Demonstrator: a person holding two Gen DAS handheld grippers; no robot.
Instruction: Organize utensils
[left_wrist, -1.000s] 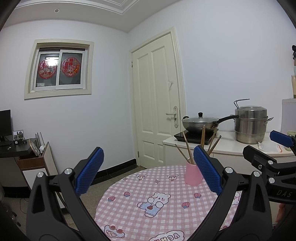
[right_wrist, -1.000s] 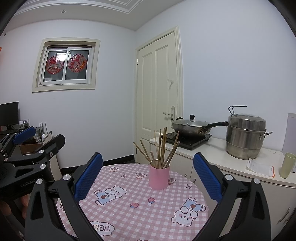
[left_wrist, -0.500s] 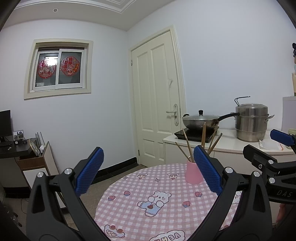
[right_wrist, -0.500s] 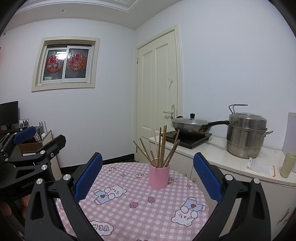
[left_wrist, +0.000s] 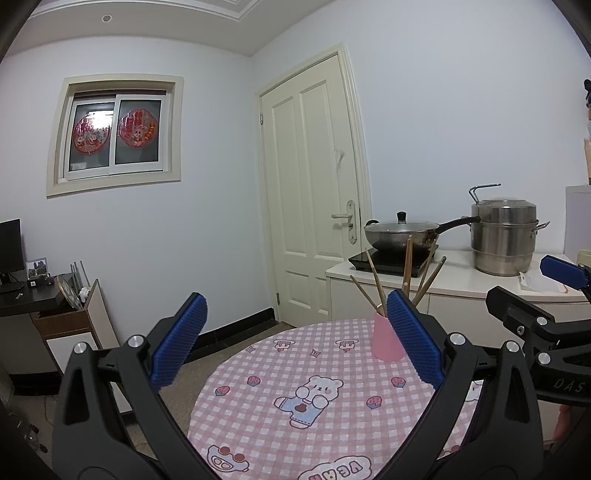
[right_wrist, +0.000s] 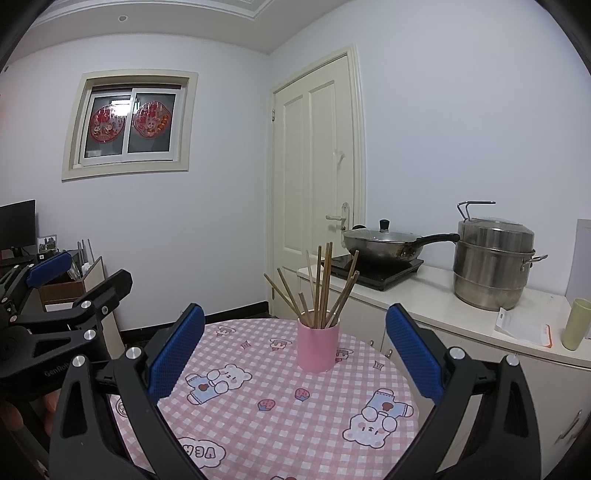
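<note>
A pink cup (right_wrist: 318, 346) stands upright on the round table (right_wrist: 280, 424) with the pink checked cloth. Several wooden chopsticks (right_wrist: 325, 284) stand fanned out in it. In the left wrist view the cup (left_wrist: 384, 341) is partly hidden behind my right blue pad. My left gripper (left_wrist: 295, 343) is open and empty, above the near part of the table. My right gripper (right_wrist: 295, 350) is open and empty, with the cup ahead between its pads, some way off. Each gripper also shows at the edge of the other's view.
A white counter (right_wrist: 443, 295) behind the table carries a hob with a lidded wok (right_wrist: 384, 243), a steel steamer pot (right_wrist: 493, 266), a paper (right_wrist: 522, 326) and a pale green cup (right_wrist: 576, 325). A closed door (right_wrist: 314, 192) and a low cabinet (left_wrist: 74, 325) stand further off.
Both views have shifted slightly: the cup and counter sit a little lower in the frames. Both grippers stay open and empty.
</note>
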